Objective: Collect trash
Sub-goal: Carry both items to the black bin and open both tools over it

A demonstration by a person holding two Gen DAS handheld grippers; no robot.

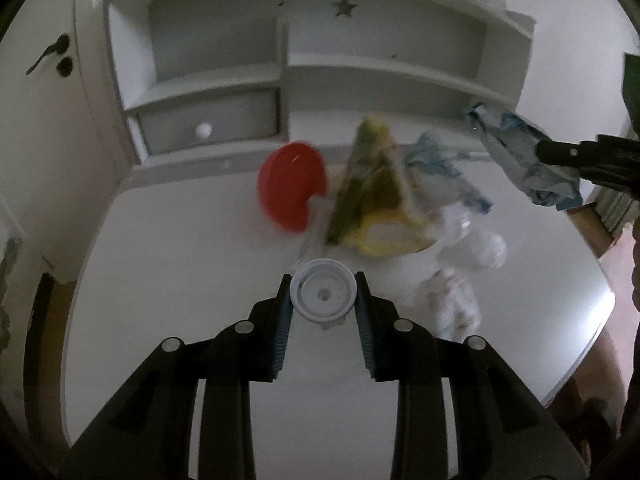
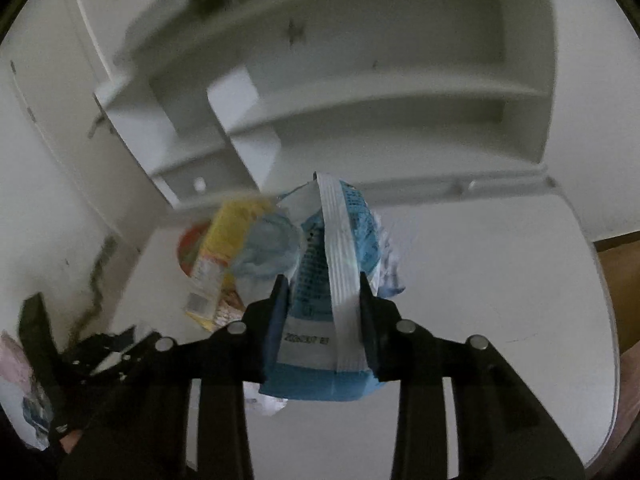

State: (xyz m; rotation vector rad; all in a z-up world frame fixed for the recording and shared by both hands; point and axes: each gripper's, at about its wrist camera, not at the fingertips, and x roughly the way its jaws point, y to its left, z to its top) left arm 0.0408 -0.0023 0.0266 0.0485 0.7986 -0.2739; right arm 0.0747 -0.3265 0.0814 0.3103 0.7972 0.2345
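Observation:
My left gripper (image 1: 322, 294) is shut on a white plastic cap (image 1: 323, 291) and holds it above the white table (image 1: 180, 300). Behind it lie a red lid (image 1: 290, 186), a yellow and green snack wrapper (image 1: 370, 192), clear plastic film (image 1: 472, 244) and crumpled white paper (image 1: 456, 304). My right gripper (image 2: 323, 294) is shut on a blue and white wrapper (image 2: 332, 280) and holds it off the table; it also shows in the left wrist view (image 1: 520, 156) at the right. The yellow wrapper (image 2: 224, 252) and red lid (image 2: 188, 248) lie to its left.
A white shelf unit (image 1: 280, 72) with a small drawer (image 1: 208, 120) stands at the back of the table. A white door with a black handle (image 1: 50, 56) is at the left. The table's right edge (image 1: 600, 312) drops to a brown floor.

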